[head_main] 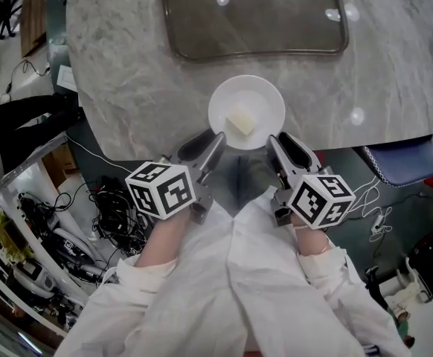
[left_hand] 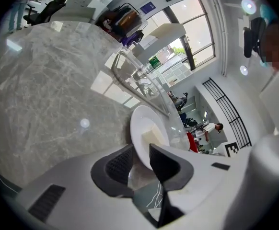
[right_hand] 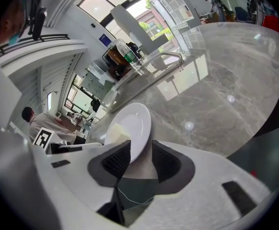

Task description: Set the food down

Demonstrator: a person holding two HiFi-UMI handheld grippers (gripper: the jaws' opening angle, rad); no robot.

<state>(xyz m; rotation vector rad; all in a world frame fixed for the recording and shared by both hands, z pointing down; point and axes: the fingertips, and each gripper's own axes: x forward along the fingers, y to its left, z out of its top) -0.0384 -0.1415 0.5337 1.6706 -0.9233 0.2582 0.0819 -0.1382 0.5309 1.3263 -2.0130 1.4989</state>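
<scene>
"Floor's a tangle of black cables (head_main: pixel 112 199) down beside the person, left of those white sleeves (head_main: pixel 231 288)."

"Never mind the floor. What are the two tools doing?"

"Both reach out over the near edge of the grey marble table (head_main: pixel 127 88). The left gripper (head_main: pixel 213 136) is at the near left rim of a white plate (head_main: pixel 265 95). The right gripper (head_main: pixel 280 138) is at the near right rim."

"Are they clamped on it?"

"No. Each has the rim between its jaws, but the jaws stand apart. On the left one there's a gap between the outer pad (left_hand: pixel 120 164) and the china, and the right one has the same slack. I'd call both released."

"So where's the plate?"

"It's resting on the table, right by the near edge, with a gripper on either side."

"Anything on it?"

"One pale yellowish block of food (head_main: pixel 240 122), lying a little to the near side of the middle. I can't tell what sort of food it is."

"And further in?"

"A clear, shallow tray (head_main: pixel 254 13) with rounded corners, well onto the table and apart from the plate. You can see the marble straight through its bottom, with a few ceiling lights reflected around it."
</scene>
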